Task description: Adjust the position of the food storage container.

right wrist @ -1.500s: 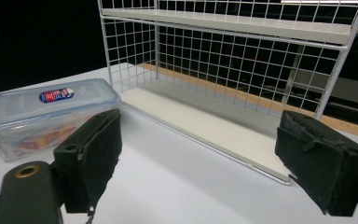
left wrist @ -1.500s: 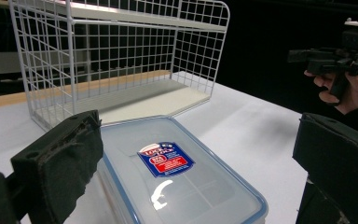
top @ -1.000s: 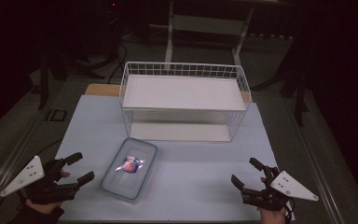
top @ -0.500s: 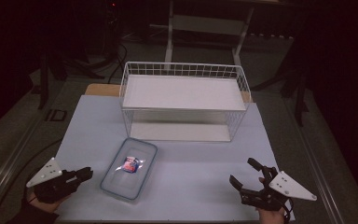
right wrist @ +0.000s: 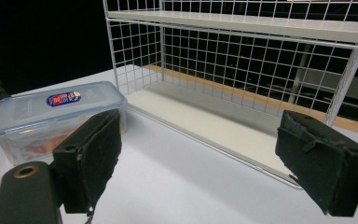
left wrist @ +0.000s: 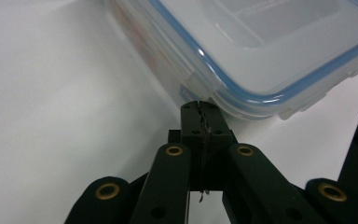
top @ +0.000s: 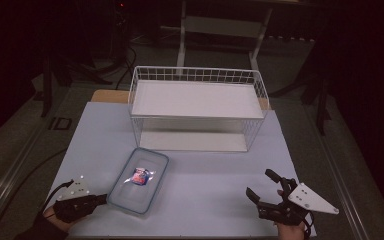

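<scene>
- Just ahead of my left gripper (left wrist: 200,116), its jaws pressed together, I saw the lidded container (top: 139,186) on the pale blue tabletop (top: 205,195).
- Beyond my right gripper (right wrist: 205,154), jaws wide apart, stood the white wire rack (right wrist: 261,56).
- Dark floor (top: 25,135) surrounded the table.

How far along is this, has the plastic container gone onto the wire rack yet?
Not yet. The lidded container sits on the table in front of the wire rack, whose shelves look bare. The left gripper is shut with its tips at the container's near corner; the right gripper waits open. Any move to the rack remains.
</scene>
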A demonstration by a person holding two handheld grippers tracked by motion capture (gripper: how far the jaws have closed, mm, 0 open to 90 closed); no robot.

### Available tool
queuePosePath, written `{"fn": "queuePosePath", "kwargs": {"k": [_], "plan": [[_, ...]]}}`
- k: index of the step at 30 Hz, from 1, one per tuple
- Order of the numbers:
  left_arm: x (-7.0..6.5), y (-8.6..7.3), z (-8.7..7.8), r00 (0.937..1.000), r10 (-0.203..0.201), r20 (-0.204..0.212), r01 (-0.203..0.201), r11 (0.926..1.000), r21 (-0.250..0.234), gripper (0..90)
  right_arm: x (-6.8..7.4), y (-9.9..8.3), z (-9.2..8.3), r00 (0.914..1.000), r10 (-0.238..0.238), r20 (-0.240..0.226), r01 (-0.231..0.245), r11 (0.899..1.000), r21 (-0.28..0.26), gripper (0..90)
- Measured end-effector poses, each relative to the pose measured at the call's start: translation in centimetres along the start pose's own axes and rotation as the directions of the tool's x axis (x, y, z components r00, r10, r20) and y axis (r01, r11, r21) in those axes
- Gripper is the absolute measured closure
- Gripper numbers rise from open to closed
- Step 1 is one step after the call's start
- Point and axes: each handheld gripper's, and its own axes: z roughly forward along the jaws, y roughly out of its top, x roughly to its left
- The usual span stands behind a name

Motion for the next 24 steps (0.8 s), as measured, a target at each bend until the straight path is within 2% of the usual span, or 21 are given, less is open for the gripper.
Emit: {"fn": "queuePosePath", "kwargs": {"k": [2,8,10,14,15,16,19,21,22,24], "plan": [[-0.1,0.0,0.0,0.9997,-0.005,0.024,0.005,0.9998,-0.018,89.7,0.0,0.1,-0.1,1.0,0.001,0.001,-0.001,1.0,-0.004,14.1],[-0.7,0.2,0.6,0.9992,0.021,0.034,-0.021,0.9998,-0.005,89.7,0.0,0.1,0.0,1.0,0.001,0.002,-0.001,1.0,-0.003,14.1],[-1.1,0.4,0.9,0.9982,0.034,0.05,-0.034,0.9994,0.007,89.7,0.0,0.1,0.0,1.0,0.002,0.001,-0.002,1.0,-0.006,14.1],[-1.9,0.8,1.3,0.9956,0.056,0.075,-0.057,0.9982,0.018,89.7,0.0,0.1,-0.1,1.0,-0.002,0.001,0.002,1.0,-0.006,14.1],[-2.5,1.0,1.6,0.9934,0.076,0.086,-0.078,0.9967,0.022,89.7,0.0,0.1,-0.1,1.0,-0.002,0.001,0.003,1.0,-0.007,14.1],[-2.7,1.2,1.8,0.9921,0.077,0.099,-0.08,0.9966,0.023,89.7,0.0,0.1,0.0,1.0,-0.004,0.001,0.004,1.0,-0.006,14.1],[-3.2,1.4,2.1,0.9905,0.091,0.104,-0.093,0.9954,0.021,89.7,0.0,0.1,0.0,1.0,-0.003,0.0,0.003,1.0,-0.006,14.1],[-3.7,1.8,2.6,0.9865,0.1,0.13,-0.103,0.9944,0.019,89.7,0.1,0.1,0.0,1.0,-0.003,0.0,0.003,1.0,-0.007,14.2],[-3.8,1.8,2.6,0.9855,0.112,0.127,-0.116,0.993,0.023,89.7,0.1,0.1,0.0,1.0,-0.002,-0.001,0.002,1.0,-0.007,14.1],[-3.7,1.8,2.5,0.9855,0.111,0.128,-0.115,0.993,0.026,89.7,0.0,0.1,0.0,1.0,-0.004,-0.001,0.004,1.0,-0.004,14.2]]}}
